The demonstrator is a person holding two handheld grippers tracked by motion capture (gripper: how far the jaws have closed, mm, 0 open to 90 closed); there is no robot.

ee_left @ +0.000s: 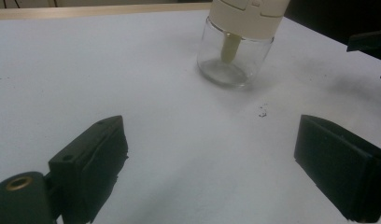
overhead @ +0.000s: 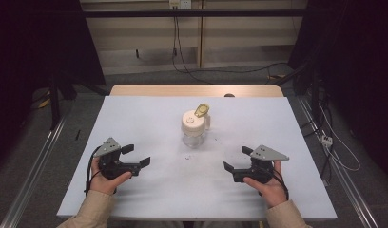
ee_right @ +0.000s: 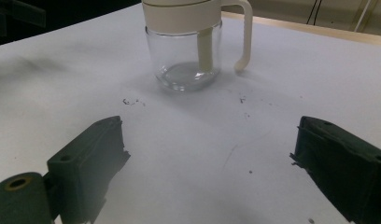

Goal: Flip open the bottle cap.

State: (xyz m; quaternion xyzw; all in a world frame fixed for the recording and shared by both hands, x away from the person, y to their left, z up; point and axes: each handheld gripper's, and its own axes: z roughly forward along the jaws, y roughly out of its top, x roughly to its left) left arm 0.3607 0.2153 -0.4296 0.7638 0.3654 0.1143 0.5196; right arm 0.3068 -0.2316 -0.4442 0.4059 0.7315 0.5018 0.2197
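Two grippers sit in my hands, low over the white table [overhead: 149, 190], one on each side. My left gripper [overhead: 134, 156] has its jaws spread wide with nothing between them; in the left gripper view, bare tabletop lies between the two black pads [ee_left: 93, 163]. My right gripper [overhead: 238, 159] is just as wide apart and equally empty, with only white surface between its pads [ee_right: 88, 161] in the right gripper view.

Between the two grippers and farther out toward the middle of the table stands the cup [overhead: 194, 128], upright. It has a clear glass body, a cream lid, and a yellowish flip cap raised at the lid's far edge. In the right gripper view its cream handle [ee_right: 245, 35] curves down the side, and a pale straw [ee_right: 205, 49] hangs inside the glass. The cup looks empty. Neither gripper touches it; both are well apart from it, pointing inward toward it. A few dark specks [overhead: 187, 157] mark the table just in front of the cup.
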